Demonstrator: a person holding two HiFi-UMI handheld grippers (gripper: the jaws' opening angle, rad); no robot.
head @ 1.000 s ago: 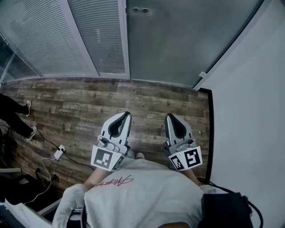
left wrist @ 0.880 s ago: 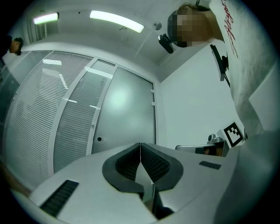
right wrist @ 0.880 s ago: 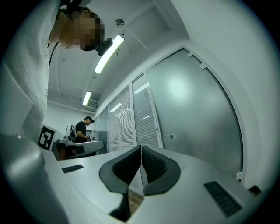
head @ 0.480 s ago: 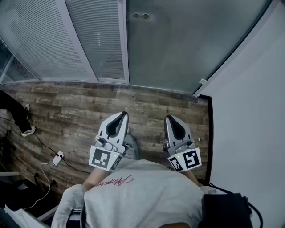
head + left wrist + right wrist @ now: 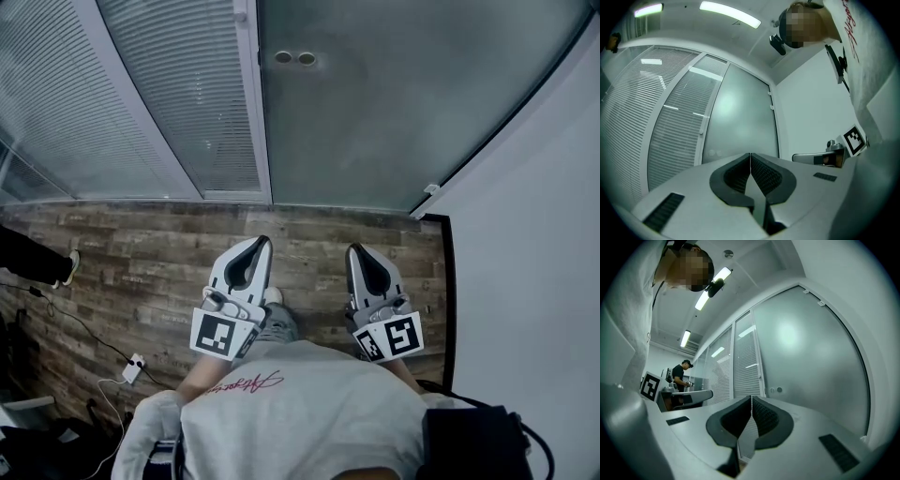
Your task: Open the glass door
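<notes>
**Approach to the door: both jaws closed, door not yet touched**

The frosted grey glass door (image 5: 375, 103) stood closed along the far edge of the wood-plank floor (image 5: 141, 253). It lay straight ahead of both grippers and well apart from them. Its left vertical edge met the white frame post (image 5: 251, 103). Its right edge carried small white brackets (image 5: 429, 187) beside the white wall (image 5: 534, 234), so the door probably hinged there.

Two small round fittings (image 5: 295, 58) sat just inside the left edge. No pull handle showed in any view.

The left gripper (image 5: 258, 244) and the right gripper (image 5: 358, 248) were held side by side, both aimed at the door. Each pair of jaws was pressed together with nothing between them.

The fittings lay ahead, between the two grippers' lines and slightly nearer the left gripper's. Either hand could therefore reach the free edge.

Compared with one second earlier, the door filled more of the head view. The fittings sat lower in it, and the floor strip ahead of the jaws was narrower.
</notes>
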